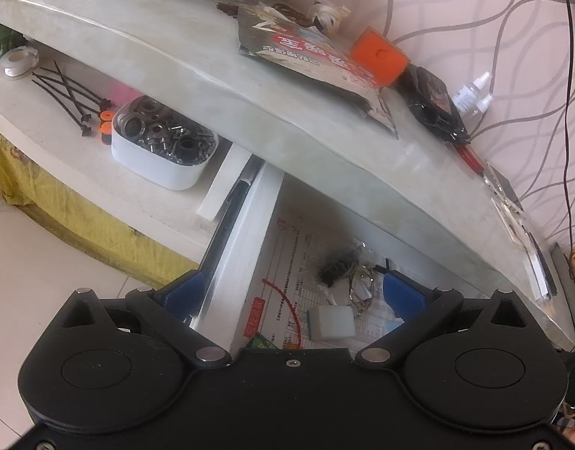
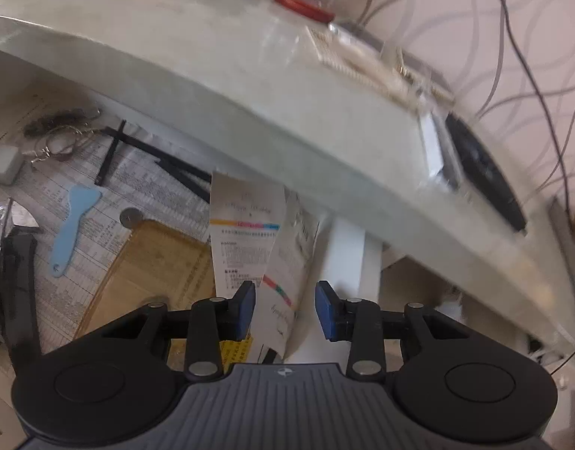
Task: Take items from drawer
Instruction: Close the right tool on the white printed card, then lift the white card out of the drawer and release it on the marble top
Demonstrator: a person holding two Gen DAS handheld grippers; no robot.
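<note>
White printed paper slips stand on edge at right side of open white drawer, under pale stone-look tabletop. Right gripper: blue pads either side of slips, partly open, gap visible (contact uncertain, view blurred). Left gripper: blue pads wide apart, holding nothing, poised above small white block and metal key rings lying on printed liner sheet. Step in hand: grasping slips. Next, likely: close fully on paper, lift clear of tabletop edge.
</note>
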